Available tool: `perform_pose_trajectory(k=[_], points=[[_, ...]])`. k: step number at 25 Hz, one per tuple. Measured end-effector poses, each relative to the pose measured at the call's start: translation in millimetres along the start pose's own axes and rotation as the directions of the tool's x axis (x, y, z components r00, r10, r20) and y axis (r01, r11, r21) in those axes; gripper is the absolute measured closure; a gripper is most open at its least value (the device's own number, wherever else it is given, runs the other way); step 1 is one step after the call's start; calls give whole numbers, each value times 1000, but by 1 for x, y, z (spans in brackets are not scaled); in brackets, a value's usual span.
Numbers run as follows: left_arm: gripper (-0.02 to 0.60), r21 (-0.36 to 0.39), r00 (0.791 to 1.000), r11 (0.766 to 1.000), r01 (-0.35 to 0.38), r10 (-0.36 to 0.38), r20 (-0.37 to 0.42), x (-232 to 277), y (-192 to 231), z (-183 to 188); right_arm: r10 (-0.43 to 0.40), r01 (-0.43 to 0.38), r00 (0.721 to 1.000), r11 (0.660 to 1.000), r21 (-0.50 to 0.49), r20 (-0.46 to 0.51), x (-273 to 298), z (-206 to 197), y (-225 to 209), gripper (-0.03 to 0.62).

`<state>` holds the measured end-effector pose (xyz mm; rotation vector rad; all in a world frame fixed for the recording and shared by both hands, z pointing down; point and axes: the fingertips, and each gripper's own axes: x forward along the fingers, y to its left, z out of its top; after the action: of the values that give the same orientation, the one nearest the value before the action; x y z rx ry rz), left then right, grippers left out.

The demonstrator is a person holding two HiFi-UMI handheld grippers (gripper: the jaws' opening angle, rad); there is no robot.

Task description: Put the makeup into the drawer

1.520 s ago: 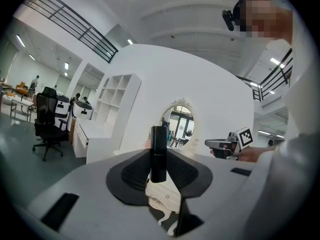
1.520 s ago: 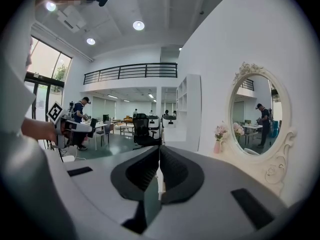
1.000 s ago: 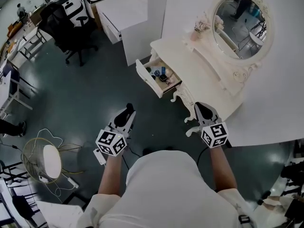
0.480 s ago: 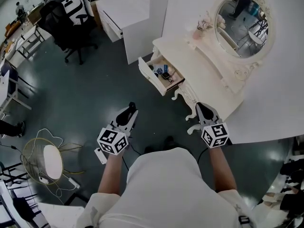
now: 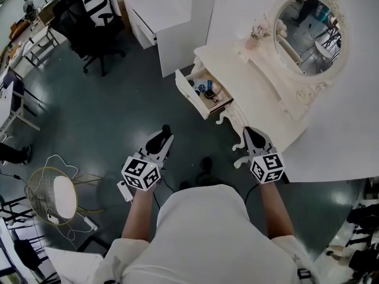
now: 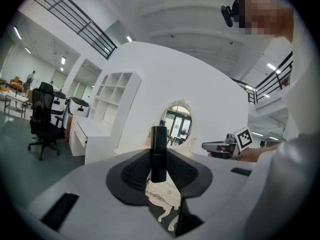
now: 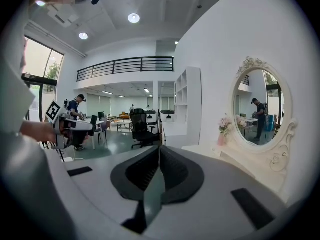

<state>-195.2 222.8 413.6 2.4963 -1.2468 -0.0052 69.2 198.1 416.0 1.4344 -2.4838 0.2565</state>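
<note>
Cream-white and carved, one dressing table (image 5: pixel 251 78) stands against the white wall and serves as the marker for everything else. On its back edge sits one oval mirror (image 5: pixel 311 25), and beside the mirror, on the tabletop, one pink vase of flowers (image 5: pixel 256 34). One drawer (image 5: pixel 189 96) is pulled out from the table's front. A few small items (image 5: pixel 206 90) lie inside it, too small to count or name.

There are two grippers, both out in front of the table over the dark floor. The left gripper (image 5: pixel 163 136) is out from the open drawer and well apart from it. Its jaws are clamped on one black makeup tube (image 6: pixel 158 154), which stands upright between the pads with its top rising above them. So the makeup is in that grip, outside the drawer. The right gripper (image 5: pixel 249 134) is near the table's near end, by a curled leg. Its jaws are pressed together with nothing between them.

Beyond the table's far end stand one white cabinet (image 5: pixel 169 22) and one black office chair (image 5: pixel 89 25).
</note>
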Motion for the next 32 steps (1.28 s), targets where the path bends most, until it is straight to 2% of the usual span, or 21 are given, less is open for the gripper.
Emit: perform_pose_trajectory(k=[13,27,32], points=[[476,-11,999,999,-36,35,-27,61,18,6,34,-33,999,999,41,-20,52,-1,-53,565],[476,7,996,997,-75,76,-49,159,43,29,92,-92,995,996,8,-45,134,15,-128,565],[476,16,994,995,-97,98,-54,194,46,32,112,-111,993,993,26,-48,157,15,-160,565]])
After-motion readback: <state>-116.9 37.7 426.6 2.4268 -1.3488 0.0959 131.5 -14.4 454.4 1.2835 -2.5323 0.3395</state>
